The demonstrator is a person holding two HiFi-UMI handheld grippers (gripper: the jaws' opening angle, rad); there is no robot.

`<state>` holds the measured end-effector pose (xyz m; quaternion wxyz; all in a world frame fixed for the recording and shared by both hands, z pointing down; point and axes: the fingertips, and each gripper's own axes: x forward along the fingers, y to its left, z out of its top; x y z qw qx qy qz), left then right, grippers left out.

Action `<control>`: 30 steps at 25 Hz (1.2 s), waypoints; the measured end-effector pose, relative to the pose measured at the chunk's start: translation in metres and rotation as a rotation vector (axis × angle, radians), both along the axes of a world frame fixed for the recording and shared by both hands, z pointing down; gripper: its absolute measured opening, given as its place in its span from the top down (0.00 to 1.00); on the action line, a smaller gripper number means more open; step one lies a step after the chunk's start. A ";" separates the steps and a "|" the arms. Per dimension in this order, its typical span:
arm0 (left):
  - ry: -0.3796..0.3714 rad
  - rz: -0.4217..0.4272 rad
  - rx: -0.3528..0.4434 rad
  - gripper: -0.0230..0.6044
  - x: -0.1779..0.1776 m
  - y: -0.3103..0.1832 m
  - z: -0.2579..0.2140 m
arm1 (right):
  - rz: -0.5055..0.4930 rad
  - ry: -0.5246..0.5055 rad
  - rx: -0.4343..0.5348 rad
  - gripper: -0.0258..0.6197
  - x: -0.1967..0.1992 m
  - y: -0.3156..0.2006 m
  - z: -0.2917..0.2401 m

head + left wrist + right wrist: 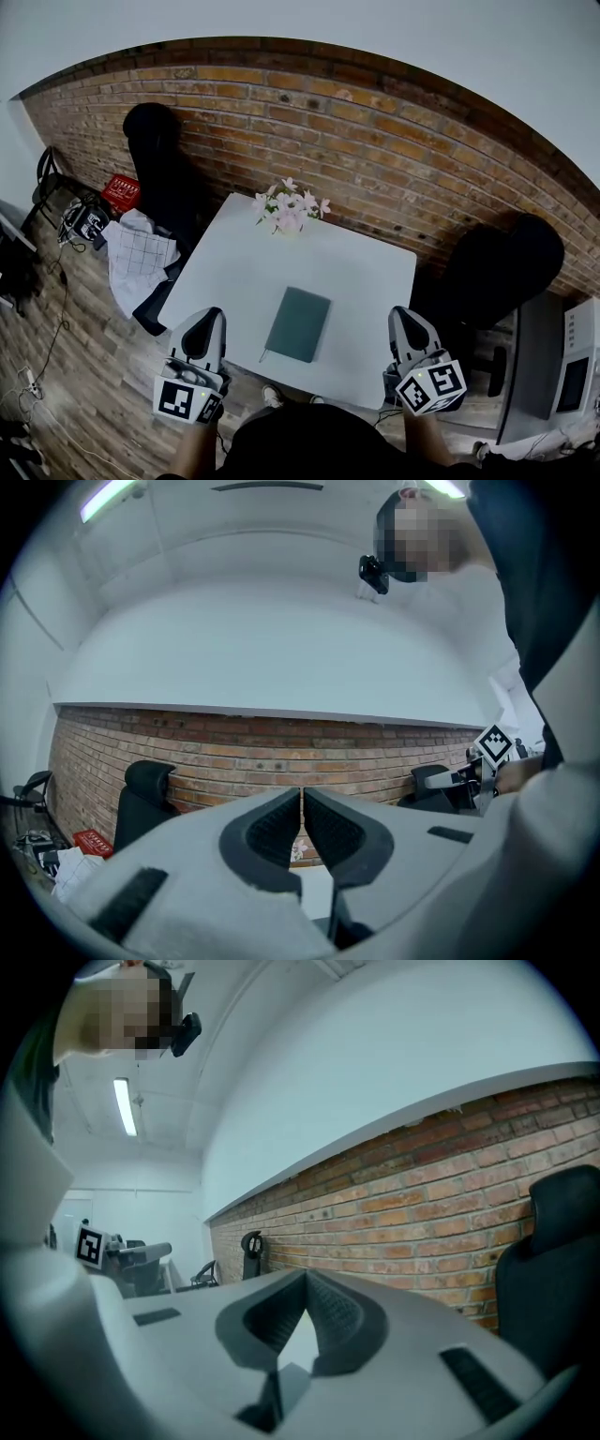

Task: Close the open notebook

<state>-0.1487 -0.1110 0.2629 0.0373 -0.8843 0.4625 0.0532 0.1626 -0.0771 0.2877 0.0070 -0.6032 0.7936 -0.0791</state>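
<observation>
A dark green notebook (298, 323) lies flat and closed on the white table (366, 281), near its front edge. My left gripper (204, 323) hovers at the table's front left corner, left of the notebook and apart from it. Its jaws are shut with nothing between them (301, 794). My right gripper (405, 322) hangs off the table's front right corner, right of the notebook. Its jaws meet at the tips and hold nothing (306, 1279). Both gripper views look level toward the brick wall and do not show the notebook.
A vase of pink flowers (286, 211) stands at the table's far edge. Black office chairs (164, 173) sit at the back left and at the right (502, 262). A white checked cloth (139, 253) lies left of the table. The brick wall (375, 159) runs behind.
</observation>
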 end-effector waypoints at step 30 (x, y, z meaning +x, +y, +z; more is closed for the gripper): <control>-0.011 0.016 -0.031 0.91 -0.003 0.012 -0.002 | 0.023 0.050 0.018 0.94 -0.018 0.008 -0.006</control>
